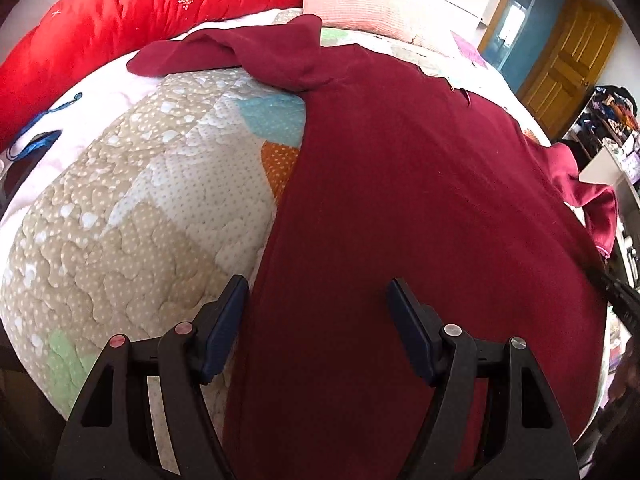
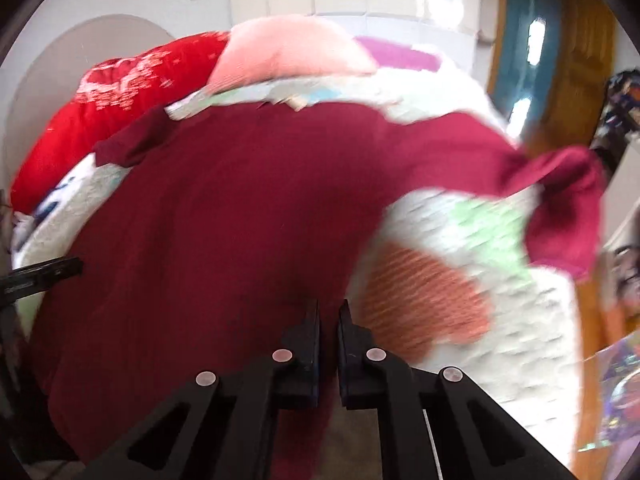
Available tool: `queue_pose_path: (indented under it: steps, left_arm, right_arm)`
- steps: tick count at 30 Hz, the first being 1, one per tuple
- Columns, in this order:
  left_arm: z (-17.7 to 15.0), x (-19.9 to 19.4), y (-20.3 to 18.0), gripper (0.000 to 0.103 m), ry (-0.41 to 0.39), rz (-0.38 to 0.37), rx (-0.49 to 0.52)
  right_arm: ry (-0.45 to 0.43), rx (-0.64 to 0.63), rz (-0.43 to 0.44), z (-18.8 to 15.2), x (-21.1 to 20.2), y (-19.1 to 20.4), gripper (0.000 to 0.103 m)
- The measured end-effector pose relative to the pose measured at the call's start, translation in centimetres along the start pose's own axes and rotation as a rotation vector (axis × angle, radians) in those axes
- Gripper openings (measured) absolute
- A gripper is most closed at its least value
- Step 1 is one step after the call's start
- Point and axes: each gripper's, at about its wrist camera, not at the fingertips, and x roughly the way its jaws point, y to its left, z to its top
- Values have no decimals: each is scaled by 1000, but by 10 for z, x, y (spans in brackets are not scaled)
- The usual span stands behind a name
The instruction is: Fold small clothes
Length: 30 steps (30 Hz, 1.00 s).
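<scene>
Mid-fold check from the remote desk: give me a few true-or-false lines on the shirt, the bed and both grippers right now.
1. The left gripper is open. True.
2. The right gripper is wide open. False: it is shut on the maroon shirt's hem.
3. The shirt lies on a patchwork quilt. True.
4. The shirt is blue. False: it is maroon.
5. A red comforter lies beyond the shirt. True.

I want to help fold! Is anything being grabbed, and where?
The right hand-held gripper pinches the maroon shirt at its bottom hem. The left hand-held gripper is open, holding nothing.
</scene>
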Motion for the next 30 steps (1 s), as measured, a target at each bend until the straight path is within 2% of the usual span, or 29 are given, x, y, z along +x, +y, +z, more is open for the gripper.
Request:
queue_pose_path:
  steps: [3, 6, 9, 12, 16, 19, 21, 24, 27, 30]
  left_arm:
    - [-2, 2, -6, 72, -5, 34, 34]
    - [-1, -4, -9, 72, 2, 21, 58]
    - [-4, -8, -7, 72, -17, 41, 59]
    - [-8, -6, -7, 72, -21, 55, 57]
    - [-12, -4, -11, 72, -35, 76, 71]
    - [-13, -4, -13, 72, -36, 81, 83]
    - [-13, -4, -12, 72, -38, 81, 83]
    - [-13, -5, -14, 72, -38, 87, 82]
    - [-13, -9, -16, 72, -42, 89, 93]
    - [-9, -14, -21, 72, -61, 97, 108]
  right_arm:
    - [51, 19, 4, -4, 12, -5, 6]
    - [65, -31, -3, -13, 6, 8, 6]
    - [17, 4, 81, -17, -27, 7, 10]
    - [-12, -20, 187, -27, -50, 18, 13]
    - [46, -72, 283, -47, -41, 43, 14]
    - [141, -111, 244, -73, -21, 54, 14]
    - [115, -130, 244, -76, -26, 54, 14]
    - [140, -185, 217, -74, -32, 53, 14]
    - [118, -219, 159, -66, -38, 51, 21]
    - [83, -180, 176, -57, -40, 47, 31]
